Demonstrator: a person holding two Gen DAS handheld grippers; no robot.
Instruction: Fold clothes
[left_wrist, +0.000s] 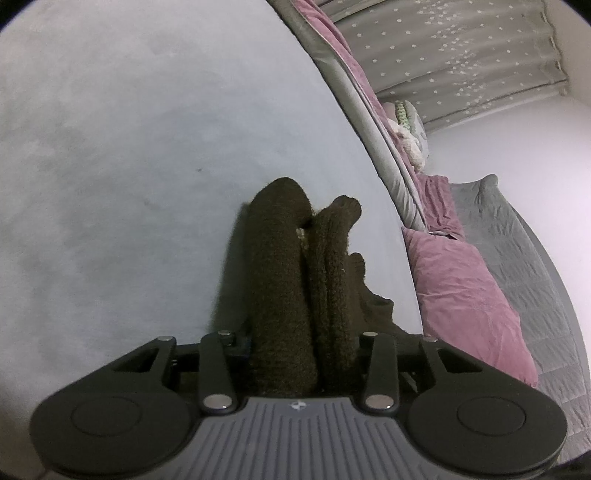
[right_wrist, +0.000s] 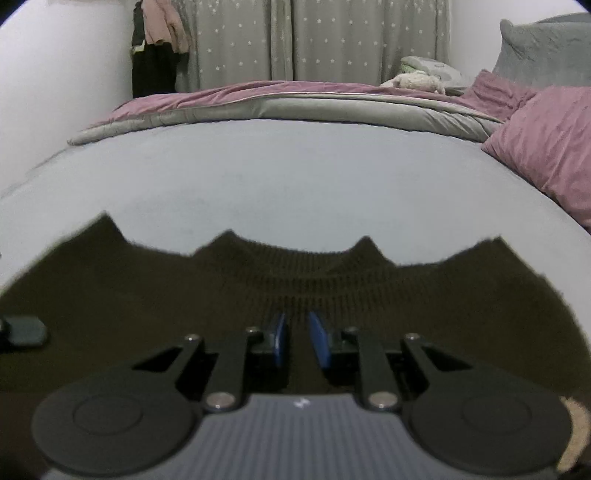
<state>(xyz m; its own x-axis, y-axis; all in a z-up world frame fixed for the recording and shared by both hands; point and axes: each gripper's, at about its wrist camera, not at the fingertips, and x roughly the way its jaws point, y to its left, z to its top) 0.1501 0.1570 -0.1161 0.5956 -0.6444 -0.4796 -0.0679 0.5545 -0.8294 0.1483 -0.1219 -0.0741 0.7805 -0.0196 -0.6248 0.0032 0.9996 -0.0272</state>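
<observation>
Brown knit, thick and fuzzy, is what both views are full of: a dark brown sweater spread on the pale blue sheet of the bed.

In the right wrist view the garment lies flat beneath and ahead of the right claw, its far edge scalloped into several peaks with ribbed knit running across the middle. That claw's blue pads stand a narrow gap apart, over the cloth rather than pinched on it as far as I can tell, so I read it as slightly parted and holding nothing.

The left wrist view shows something else. A bunched roll of the same sweater runs straight out from between the fingers of the left claw, its long axis pointing away along the claw's own line, toward the far part of the bed. The fingertips are buried in the knit, so the left claw looks clamped on that gathered fold. A dark part at the left edge of the right wrist view is probably that claw.

The pink pillow lies to the right, the folded-back quilt at the far side.

Judging from this, the left claw carries the cloth, and any fold would travel along that roll's axis over the flat part the right claw hovers on.
</observation>
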